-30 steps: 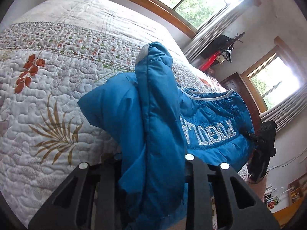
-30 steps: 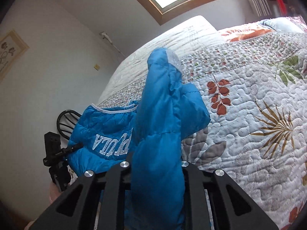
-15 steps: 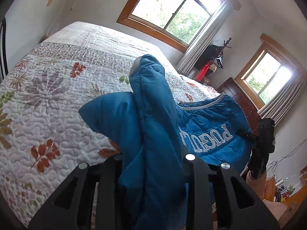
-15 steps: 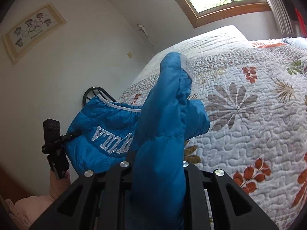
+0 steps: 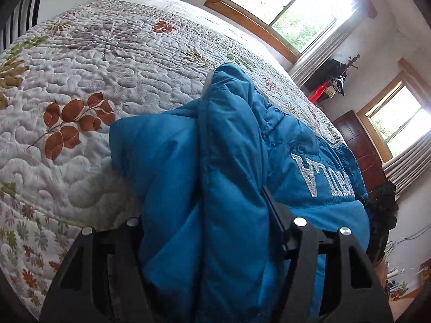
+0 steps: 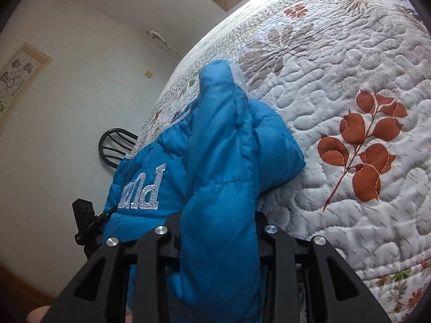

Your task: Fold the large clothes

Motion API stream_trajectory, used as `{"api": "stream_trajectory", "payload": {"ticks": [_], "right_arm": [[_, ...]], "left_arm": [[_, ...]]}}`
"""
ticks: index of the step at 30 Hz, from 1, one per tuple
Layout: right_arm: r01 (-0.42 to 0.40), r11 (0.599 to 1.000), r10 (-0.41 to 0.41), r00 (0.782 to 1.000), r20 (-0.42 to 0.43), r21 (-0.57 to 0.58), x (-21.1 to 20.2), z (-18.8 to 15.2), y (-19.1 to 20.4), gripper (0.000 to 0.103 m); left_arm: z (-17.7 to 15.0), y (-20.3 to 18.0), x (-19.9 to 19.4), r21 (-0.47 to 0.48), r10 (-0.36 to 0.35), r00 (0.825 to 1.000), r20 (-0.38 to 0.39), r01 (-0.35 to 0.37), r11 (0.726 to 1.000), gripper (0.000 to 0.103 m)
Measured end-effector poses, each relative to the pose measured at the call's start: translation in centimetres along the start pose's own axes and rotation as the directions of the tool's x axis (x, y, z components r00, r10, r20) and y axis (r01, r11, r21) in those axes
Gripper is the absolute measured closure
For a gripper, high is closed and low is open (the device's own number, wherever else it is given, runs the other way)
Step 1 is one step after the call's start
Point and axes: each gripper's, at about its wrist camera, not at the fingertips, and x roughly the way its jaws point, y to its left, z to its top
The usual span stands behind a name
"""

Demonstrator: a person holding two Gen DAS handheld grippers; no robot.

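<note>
- Two grippers flank one blue puffer jacket [image 5: 172, 177] at the quilted bed's [image 5: 89, 86] near edge, apparently laying it down to fold.
- The left gripper [image 5: 212, 228] and right gripper [image 6: 215, 223] have just been opening; padding sits between the jaws, apparently released.
- Only the left view shows windows [image 5: 285, 2]; the right shows a wall picture [image 6: 16, 78].

Both wrist views close, angled down; share jacket [image 5: 210, 177], bedspread [image 6: 350, 62].

Glossy padded jacket [image 5: 231, 161], matt stitched quilt [image 5: 107, 86]
</note>
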Motion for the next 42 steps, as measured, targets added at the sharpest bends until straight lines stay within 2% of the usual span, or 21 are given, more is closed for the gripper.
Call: {"api": "stream_trajectory", "payload": {"ticks": [3, 6, 8, 10, 12, 13, 15, 20, 22, 24, 27, 29, 32, 36, 40, 42], "right_arm": [[0.043, 0.999, -0.043, 0.999, 0.002, -0.008, -0.7, -0.1, 0.4, 0.062], [0.170, 0.984, -0.168, 0.985, 0.050, -0.055, -2.9, -0.7, 2.0, 0.048], [0.246, 0.965, -0.238, 0.967, 0.096, -0.095, -4.6, -1.0, 3.1, 0.048], [0.305, 0.945, -0.288, 0.947, 0.140, -0.119, -6.3, -1.6, 4.4, 0.052], [0.339, 0.924, -0.311, 0.935, 0.171, -0.174, -7.6, -2.2, 6.3, 0.056], [0.354, 0.912, -0.320, 0.930, 0.180, -0.205, -8.0, -2.5, 7.5, 0.057], [0.379, 0.886, -0.337, 0.922, 0.190, -0.268, -8.2, -3.2, 10.1, 0.057], [0.453, 0.804, -0.410, 0.892, 0.193, -0.386, -5.5, -5.2, 15.1, 0.057], [0.462, 0.783, -0.422, 0.886, 0.190, -0.417, -4.4, -6.3, 16.1, 0.057], [0.448, 0.786, -0.409, 0.894, 0.185, -0.426, -3.4, -7.1, 16.7, 0.057], [0.435, 0.792, -0.395, 0.900, 0.182, -0.429, -1.9, -8.1, 16.8, 0.057], [0.440, 0.792, -0.412, 0.897, 0.161, -0.424, -0.5, -8.7, 16.2, 0.057], [0.456, 0.784, -0.441, 0.887, 0.140, -0.421, 1.4, -9.7, 14.5, 0.057], [0.464, 0.780, -0.445, 0.883, 0.149, -0.420, 1.7, -10.3, 14.0, 0.057], [0.456, 0.794, -0.434, 0.888, 0.150, -0.402, 0.7, -9.5, 14.7, 0.059], [0.451, 0.798, -0.411, 0.892, 0.188, -0.400, -0.2, -9.4, 15.9, 0.059]], "left_arm": [[0.1, 0.1, -0.8, -0.023, 0.012, 1.000, -0.010, -0.012, 1.000, 0.035], [0.4, 0.4, -3.5, -0.064, 0.037, 0.999, 0.036, -0.035, 0.997, 0.035], [0.6, 0.6, -6.0, -0.076, 0.066, 0.993, 0.095, -0.059, 0.995, 0.035], [0.4, -0.1, -8.6, -0.070, 0.138, 0.979, 0.153, -0.129, 0.989, 0.035], [0.0, -1.8, -10.4, -0.033, 0.200, 0.962, 0.185, -0.198, 0.980, 0.035], [-0.2, -3.0, -10.9, -0.011, 0.209, 0.959, 0.194, -0.211, 0.978, 0.035], [-0.7, -5.9, -11.1, 0.052, 0.208, 0.959, 0.194, -0.221, 0.974, 0.032], [-3.0, -13.1, -9.1, 0.192, 0.252, 0.945, 0.207, -0.292, 0.937, 0.024], [-4.1, -15.1, -7.7, 0.226, 0.252, 0.947, 0.199, -0.295, 0.928, 0.024], [-4.8, -15.9, -6.1, 0.236, 0.252, 0.952, 0.176, -0.289, 0.928, 0.024], [-5.6, -16.1, -3.9, 0.231, 0.286, 0.945, 0.160, -0.317, 0.920, 0.024], [-6.1, -15.4, -2.2, 0.235, 0.315, 0.941, 0.124, -0.337, 0.912, 0.024], [-7.3, -15.0, -0.9, 0.274, 0.338, 0.927, 0.161, -0.371, 0.887, 0.023], [-8.3, -15.3, -0.7, 0.309, 0.355, 0.913, 0.201, -0.403, 0.861, 0.023], [-7.5, -15.7, -1.6, 0.272, 0.342, 0.921, 0.184, -0.382, 0.883, 0.026], [-7.2, -16.7, -2.4, 0.269, 0.298, 0.937, 0.183, -0.339, 0.901, 0.026]]}}
